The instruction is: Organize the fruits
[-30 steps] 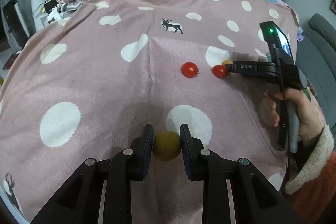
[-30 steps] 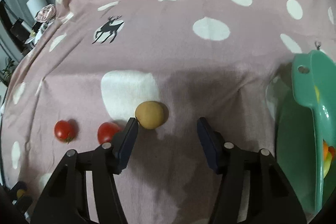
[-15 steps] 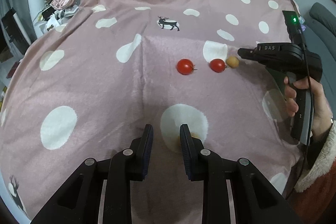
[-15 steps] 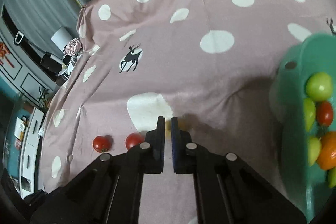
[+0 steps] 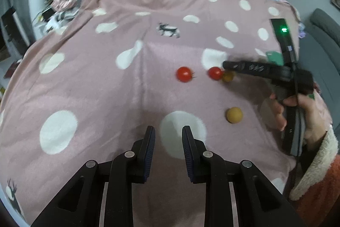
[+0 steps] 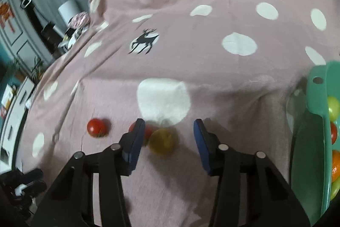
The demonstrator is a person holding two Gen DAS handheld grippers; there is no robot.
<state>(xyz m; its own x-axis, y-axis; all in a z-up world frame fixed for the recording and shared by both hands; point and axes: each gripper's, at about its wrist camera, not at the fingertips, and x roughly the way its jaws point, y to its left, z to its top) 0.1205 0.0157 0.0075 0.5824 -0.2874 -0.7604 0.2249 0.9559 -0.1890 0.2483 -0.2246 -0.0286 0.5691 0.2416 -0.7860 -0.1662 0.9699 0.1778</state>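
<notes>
My left gripper (image 5: 167,137) hangs over the pink dotted cloth with its jaws narrow and nothing between them. A round tan fruit (image 5: 233,115) lies on the cloth to its right. Farther off lie two red tomatoes (image 5: 184,74) (image 5: 215,73). A small yellow-brown fruit (image 5: 228,77) sits under my right gripper (image 5: 226,66). In the right wrist view the right gripper (image 6: 169,123) is opening. That fruit (image 6: 162,142) lies between its fingers, close to the left one, and neither pad presses on it. One tomato (image 6: 96,128) is at the left; the other (image 6: 148,131) is half hidden behind the left finger.
A green bowl (image 6: 316,99) with several green, red and orange fruits stands at the right edge of the right wrist view. A hand and fleecy sleeve (image 5: 314,142) hold the right gripper. Furniture and clutter (image 6: 72,22) lie beyond the cloth's far left edge.
The tan fruit that sat between my left jaws a second ago now lies free on the cloth to the right. My right jaws closed fully, then parted around the small fruit.
</notes>
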